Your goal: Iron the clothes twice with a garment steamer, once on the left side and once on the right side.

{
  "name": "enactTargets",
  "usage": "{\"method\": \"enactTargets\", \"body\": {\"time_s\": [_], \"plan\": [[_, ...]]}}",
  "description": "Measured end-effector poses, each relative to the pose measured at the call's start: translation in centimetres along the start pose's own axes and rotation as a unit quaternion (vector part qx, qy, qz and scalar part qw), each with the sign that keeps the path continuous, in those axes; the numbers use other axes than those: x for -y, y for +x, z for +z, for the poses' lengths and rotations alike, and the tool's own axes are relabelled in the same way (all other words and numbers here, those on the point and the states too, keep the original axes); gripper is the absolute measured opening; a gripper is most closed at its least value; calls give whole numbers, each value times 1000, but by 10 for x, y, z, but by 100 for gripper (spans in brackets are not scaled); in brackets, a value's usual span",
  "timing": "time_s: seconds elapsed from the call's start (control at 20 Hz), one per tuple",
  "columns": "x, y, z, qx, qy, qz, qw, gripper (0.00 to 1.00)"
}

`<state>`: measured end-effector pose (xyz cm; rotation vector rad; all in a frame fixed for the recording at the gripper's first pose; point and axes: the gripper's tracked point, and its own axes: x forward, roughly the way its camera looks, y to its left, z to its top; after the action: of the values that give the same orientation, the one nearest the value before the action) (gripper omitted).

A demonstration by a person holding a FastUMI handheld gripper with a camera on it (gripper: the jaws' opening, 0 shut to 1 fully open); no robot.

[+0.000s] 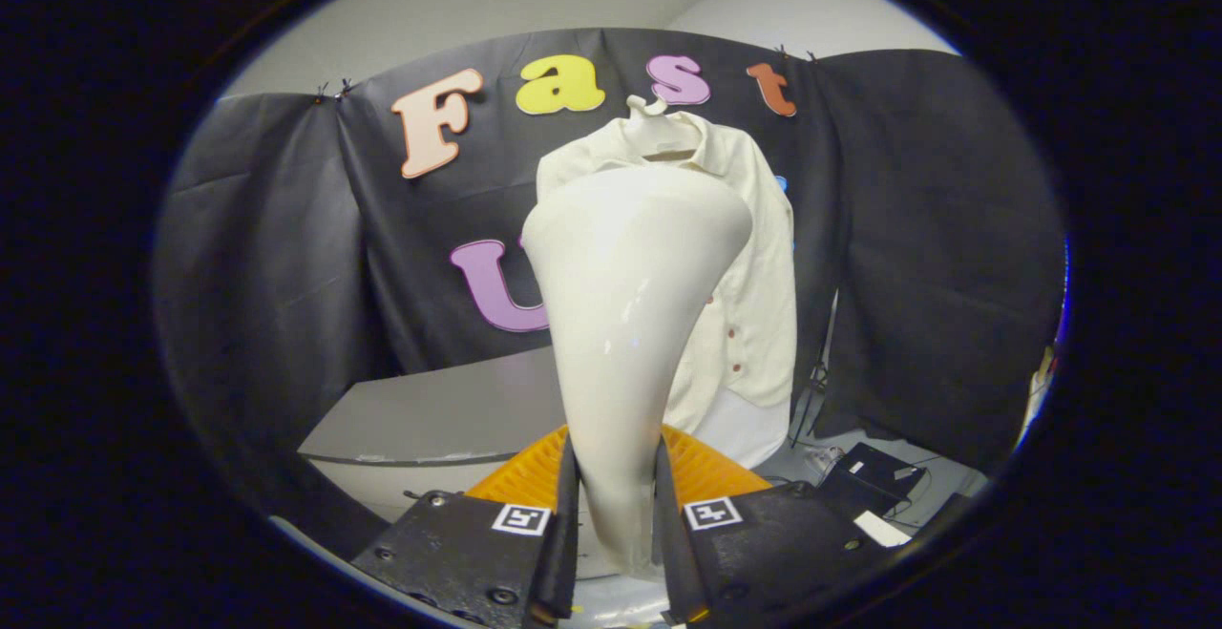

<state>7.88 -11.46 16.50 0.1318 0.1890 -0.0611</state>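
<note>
A grey tabletop (pixel 430 414) sits left. The gripper (pixel 616 505) has its jaws clamped on one white steamer (pixel 625 324), which rises upright and hides much of the one cream shirt (pixel 754 257) hanging on a hanger (pixel 654 128) beyond. An orange basket (pixel 706 471) lies below.

A staged recording booth is shown, not a home. Black cloth (pixel 916 228) is clipped up as a backdrop across the frame's middle, a pale table (pixel 430 414) is set at lower left, and cables and black boxes (pixel 869 471) are strewn at lower right.
</note>
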Motion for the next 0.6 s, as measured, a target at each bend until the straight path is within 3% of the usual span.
{"method": "enactTargets", "body": {"time_s": [0.35,0.6], "plan": [[-37,1,20,67,-32,7,997,37],[-59,8,-9,40,-43,20,998,37]]}}
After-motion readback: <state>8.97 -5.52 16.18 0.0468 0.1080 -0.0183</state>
